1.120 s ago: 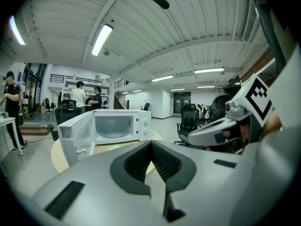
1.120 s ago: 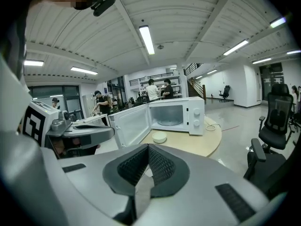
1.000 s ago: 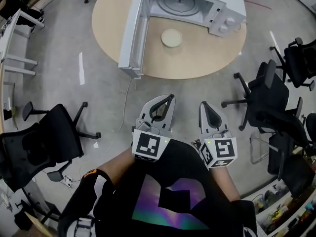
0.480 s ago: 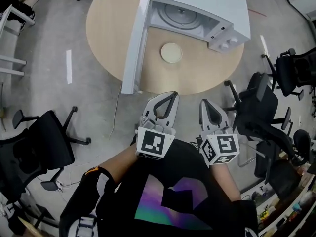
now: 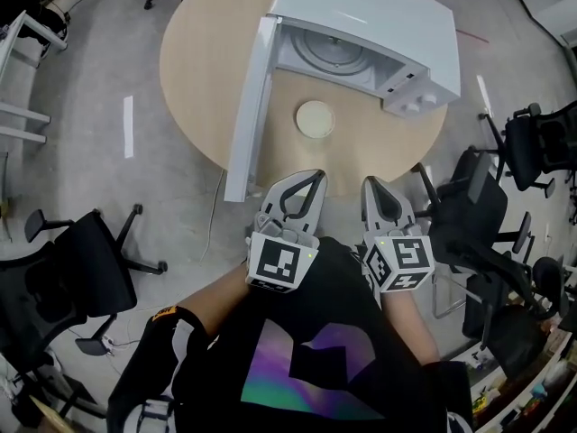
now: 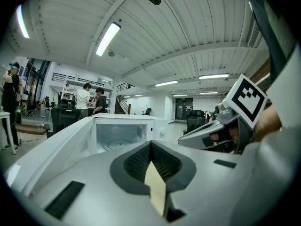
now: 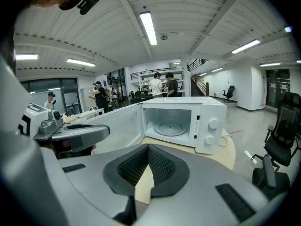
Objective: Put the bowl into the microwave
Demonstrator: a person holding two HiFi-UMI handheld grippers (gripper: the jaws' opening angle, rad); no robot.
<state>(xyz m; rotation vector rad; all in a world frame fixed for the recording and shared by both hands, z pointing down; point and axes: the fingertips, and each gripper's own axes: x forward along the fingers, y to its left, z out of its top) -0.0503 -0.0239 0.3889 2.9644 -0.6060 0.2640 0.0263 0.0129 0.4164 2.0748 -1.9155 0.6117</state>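
A cream bowl sits on the round wooden table, just in front of the white microwave, whose door stands wide open to the left. The glass turntable shows inside. My left gripper and right gripper hover side by side at the table's near edge, short of the bowl, both shut with nothing held. The left gripper view shows the left gripper and the open microwave; the right gripper view shows the right gripper facing the microwave. The jaws hide the bowl there.
Black office chairs stand on the floor at the left and at the right, close to the table. A cable hangs off the table to the floor. Several people stand far behind the microwave.
The table, microwave and bowl have come nearer in the head view as the person stepped forward. Both grippers now reach the table's edge and have stayed shut.
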